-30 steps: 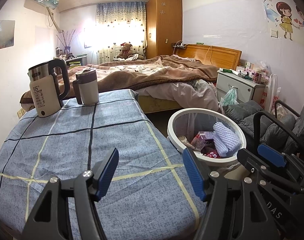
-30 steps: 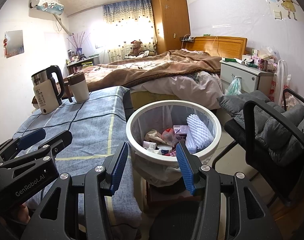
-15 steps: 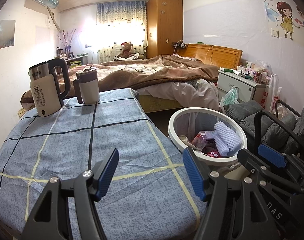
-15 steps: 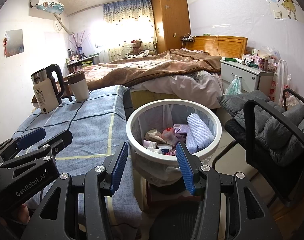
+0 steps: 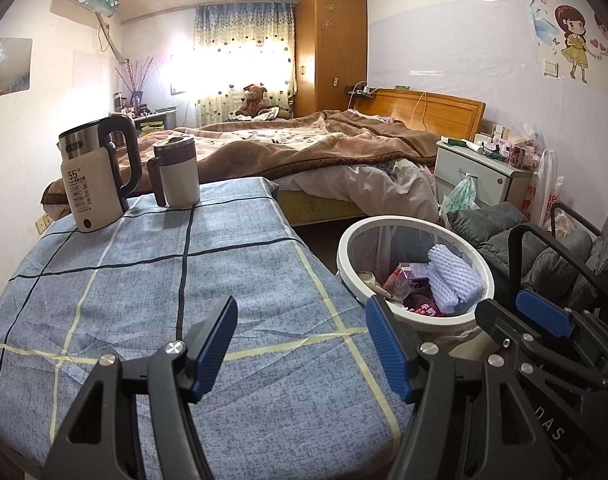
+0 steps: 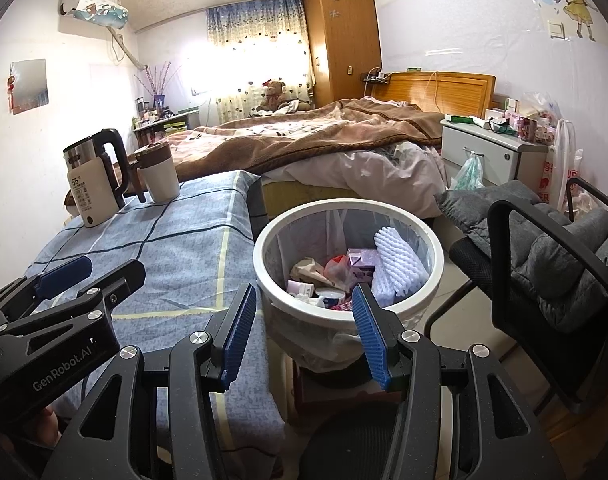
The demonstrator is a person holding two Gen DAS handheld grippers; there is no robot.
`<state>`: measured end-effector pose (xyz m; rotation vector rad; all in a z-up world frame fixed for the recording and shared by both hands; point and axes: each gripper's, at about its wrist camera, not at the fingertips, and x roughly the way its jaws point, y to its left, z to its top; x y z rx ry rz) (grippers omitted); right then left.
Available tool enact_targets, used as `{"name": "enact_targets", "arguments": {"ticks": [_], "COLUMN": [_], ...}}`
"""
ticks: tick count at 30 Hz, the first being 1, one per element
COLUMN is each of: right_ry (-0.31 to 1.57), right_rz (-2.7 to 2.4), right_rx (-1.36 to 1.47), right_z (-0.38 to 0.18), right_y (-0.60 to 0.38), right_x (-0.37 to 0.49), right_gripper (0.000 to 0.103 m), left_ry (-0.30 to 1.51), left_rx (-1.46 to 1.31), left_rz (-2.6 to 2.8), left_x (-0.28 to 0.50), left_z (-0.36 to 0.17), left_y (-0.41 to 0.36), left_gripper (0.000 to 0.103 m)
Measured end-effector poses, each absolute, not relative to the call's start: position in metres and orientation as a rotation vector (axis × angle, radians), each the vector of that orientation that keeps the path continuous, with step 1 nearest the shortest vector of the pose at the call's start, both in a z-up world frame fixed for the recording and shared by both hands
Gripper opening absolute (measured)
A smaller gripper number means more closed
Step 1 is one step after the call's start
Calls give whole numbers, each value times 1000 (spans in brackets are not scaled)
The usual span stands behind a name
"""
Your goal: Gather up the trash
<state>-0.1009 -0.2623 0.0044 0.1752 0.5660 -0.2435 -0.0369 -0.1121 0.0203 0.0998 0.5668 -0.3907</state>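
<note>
A white round trash bin [image 6: 438, 252] with a clear liner stands beside the table. It holds several pieces of trash, among them a white foam net sleeve [image 6: 396, 260] and a pink carton [image 6: 362, 262]. The same bin [image 5: 346, 258] lies right of the table in the left wrist view, with the foam sleeve [image 5: 452, 276] on top. My right gripper [image 6: 304, 332] hovers open just in front of the bin with nothing between its blue pads. Over the blue checked tablecloth [image 5: 143, 280] my left gripper [image 5: 301, 344] is open and empty.
An electric kettle [image 5: 93, 176] and a lidded mug [image 5: 179, 172] stand at the table's far end. A black office chair with a grey cushion [image 6: 544, 256] sits right of the bin. Behind are a bed [image 6: 324, 136] and a cluttered white nightstand [image 6: 488, 148].
</note>
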Motion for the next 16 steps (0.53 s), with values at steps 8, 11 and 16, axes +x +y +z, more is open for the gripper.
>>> {"name": "enact_targets", "arguments": {"ticks": [8, 11, 16], "right_ry": [566, 566, 566], "right_rz": [-241, -240, -242], "right_rx": [176, 177, 176], "right_z": [4, 4, 4], "right_y": [-261, -261, -261], "right_x": [-101, -100, -100], "right_gripper": [51, 51, 51], "left_ry": [569, 571, 573], "left_rx": [96, 97, 98], "left_rz": [-399, -400, -401], "left_x": [-36, -36, -35], "left_z": [19, 19, 17], "left_y": [-113, -114, -115], "left_gripper": [69, 69, 69]}}
